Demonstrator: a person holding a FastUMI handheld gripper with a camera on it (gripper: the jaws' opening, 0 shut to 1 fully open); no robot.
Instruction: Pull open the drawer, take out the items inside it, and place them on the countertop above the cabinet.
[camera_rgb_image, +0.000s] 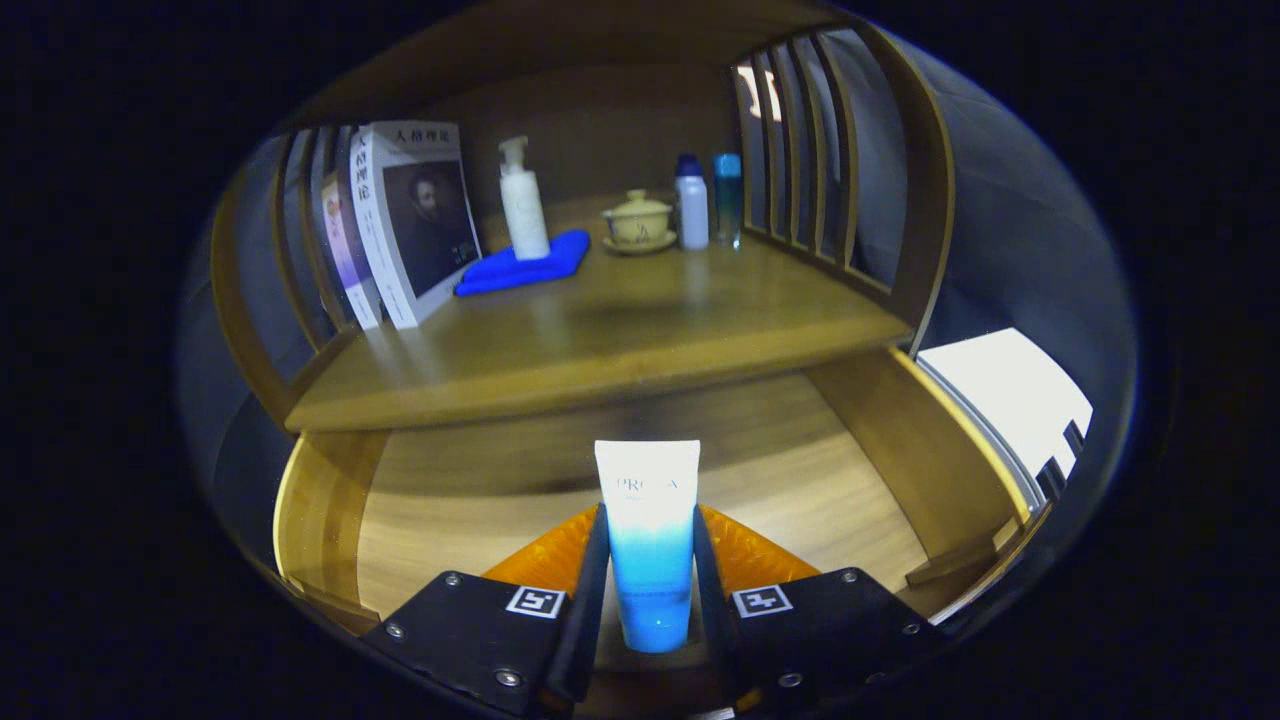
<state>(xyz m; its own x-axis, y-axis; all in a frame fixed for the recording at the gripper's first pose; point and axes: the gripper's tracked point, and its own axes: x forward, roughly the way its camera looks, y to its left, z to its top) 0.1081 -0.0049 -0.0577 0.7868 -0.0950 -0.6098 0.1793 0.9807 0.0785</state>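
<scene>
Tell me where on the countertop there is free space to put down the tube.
The gripper is shut on the tube over the open drawer. The countertop is bare along its front, from books to slatted side. The back is crowded: pump bottle on blue cloth, lidded cup, two bottles.

Tube (648, 540) between the gripper (648, 570) fingers, both pressing its sides: white top fading to bright blue at the bottom, faint pale lettering. Drawer (820, 470) floor light wood grain, walls darker honey brown. Countertop (620, 330) warm brown wood, glossy. Cloth (525, 268) solid royal blue. Pump bottle (523, 200) plain white. Lidded cup (637, 218) and its saucer pale yellow-cream. Bottle (691, 203) white with dark blue cap; beside it bottle (728, 196) clear teal with blue cap. Front book (415, 215) white cover, dark portrait panel, black characters; book behind (340, 250) white with purple-pink tint. Slatted sides (800, 150) brown wood.
</scene>
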